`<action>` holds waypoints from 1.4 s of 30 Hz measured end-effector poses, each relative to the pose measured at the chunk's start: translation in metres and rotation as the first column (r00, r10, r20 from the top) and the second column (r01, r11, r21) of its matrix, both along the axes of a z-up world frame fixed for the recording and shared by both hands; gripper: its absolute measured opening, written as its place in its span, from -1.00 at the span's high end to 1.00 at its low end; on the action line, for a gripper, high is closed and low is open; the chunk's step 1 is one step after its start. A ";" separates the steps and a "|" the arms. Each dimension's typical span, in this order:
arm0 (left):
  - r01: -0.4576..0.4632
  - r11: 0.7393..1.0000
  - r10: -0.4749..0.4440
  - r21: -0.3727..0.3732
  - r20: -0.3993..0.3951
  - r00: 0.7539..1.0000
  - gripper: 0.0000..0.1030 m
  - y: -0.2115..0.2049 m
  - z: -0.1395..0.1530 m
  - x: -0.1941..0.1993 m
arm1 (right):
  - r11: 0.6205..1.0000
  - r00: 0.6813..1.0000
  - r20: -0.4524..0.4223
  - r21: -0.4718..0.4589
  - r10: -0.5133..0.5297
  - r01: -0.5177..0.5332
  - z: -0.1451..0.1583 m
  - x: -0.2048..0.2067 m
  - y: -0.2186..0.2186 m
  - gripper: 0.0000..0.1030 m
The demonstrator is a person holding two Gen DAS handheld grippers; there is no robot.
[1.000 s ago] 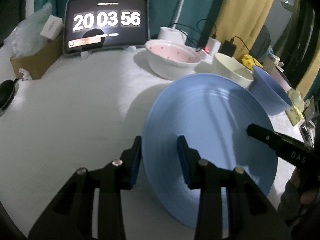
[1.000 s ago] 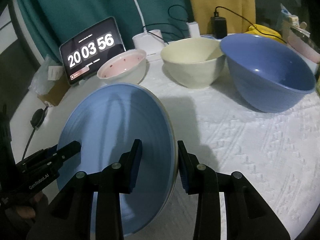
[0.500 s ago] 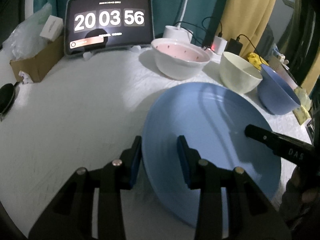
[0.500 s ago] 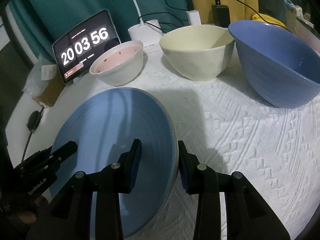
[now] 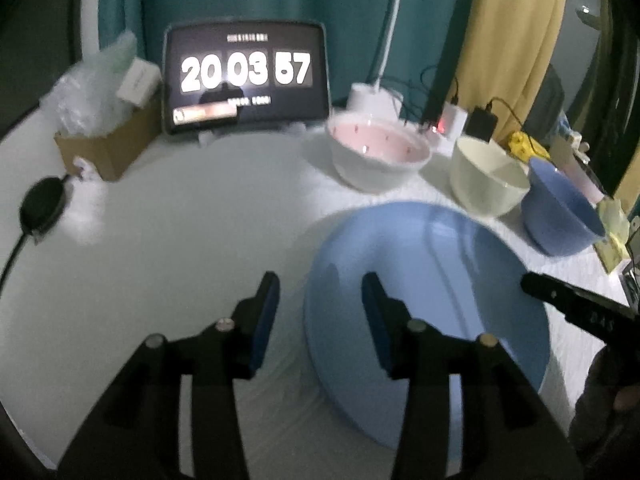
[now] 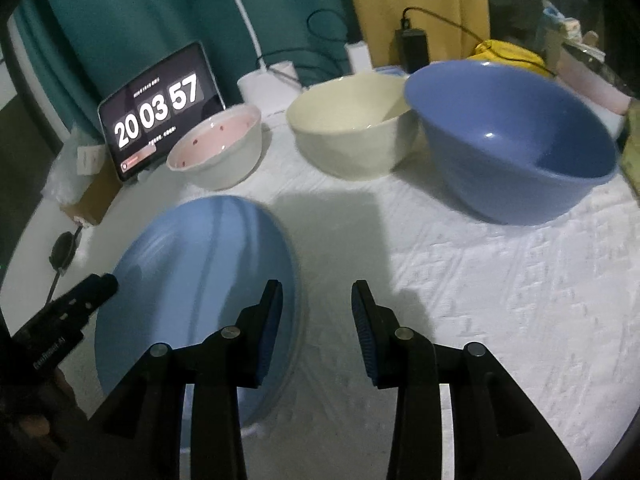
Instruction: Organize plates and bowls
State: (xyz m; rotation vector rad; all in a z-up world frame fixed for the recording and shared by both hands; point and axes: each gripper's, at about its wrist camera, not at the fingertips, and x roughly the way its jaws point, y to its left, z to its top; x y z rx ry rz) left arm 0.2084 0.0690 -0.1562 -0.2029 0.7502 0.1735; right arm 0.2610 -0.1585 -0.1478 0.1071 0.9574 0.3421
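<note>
Blue plate [image 5: 432,280] lies on the white textured cloth [image 6: 500,280] covering the worktop, in front of the bowl row and nearer to me than all three bowls.

From my left wrist view: left claw [image 5: 320,312] is opening. Plate's left rim sits in the gap between the blue pads; the right pad is over the plate face, the left pad is off to the side over bare cloth. Neither pad presses on the rim, so no grip as far as I can see. Frame is a bit blurred.

From my right wrist view: right claw [image 6: 316,320] stands apart, nothing clamped. Its left pad overlaps the plate's right edge; the gap between the pads shows only cloth. Plate is just left of that gap.

Each claw's tip shows in the other camera, one on each side of the plate.

Bowl row behind the plate, left to right: white bowl with pink inside [image 6: 218,148], cream bowl [image 6: 352,124], big blue bowl [image 6: 516,140]. Cream and blue bowls overlap in view; I can't tell if they touch. All upright.

Back edge: tablet clock [image 5: 246,76] reading 20 03 57, lamp base [image 5: 374,98] just right of it, cardboard box [image 5: 106,148] with plastic wrap at far left, chargers [image 6: 412,50] and cables behind the bowls.
</note>
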 end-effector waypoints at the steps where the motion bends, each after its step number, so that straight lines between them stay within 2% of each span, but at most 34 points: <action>1: 0.001 1.000 -0.001 0.002 0.011 1.000 0.14 -0.002 0.004 -0.001 | 1.000 1.000 0.006 0.002 -0.004 0.004 0.002 -0.001 -0.004 0.23; 4: 0.016 1.000 -0.016 0.007 0.033 0.999 0.13 -0.011 0.013 0.000 | 1.000 1.000 0.015 0.022 -0.001 0.001 0.007 -0.005 -0.013 0.16; 13: 0.092 0.995 -0.094 0.031 0.056 0.994 0.13 -0.054 0.030 0.005 | 0.999 0.998 0.059 0.044 -0.007 0.004 0.021 -0.018 -0.032 0.16; 23: 0.181 0.983 -0.183 0.029 0.062 0.981 0.13 -0.097 0.041 0.016 | 0.996 0.993 0.088 0.056 -0.077 0.073 0.029 -0.022 -0.073 0.16; 30: 0.246 0.969 -0.245 0.001 0.062 0.967 0.13 -0.128 0.046 0.031 | 0.991 0.986 0.107 0.055 -0.127 0.121 0.034 -0.021 -0.105 0.16; 42: 0.328 0.945 -0.328 0.009 0.073 0.942 0.13 -0.175 0.052 0.059 | 0.975 0.963 0.152 0.029 -0.222 0.220 0.043 -0.010 -0.155 0.14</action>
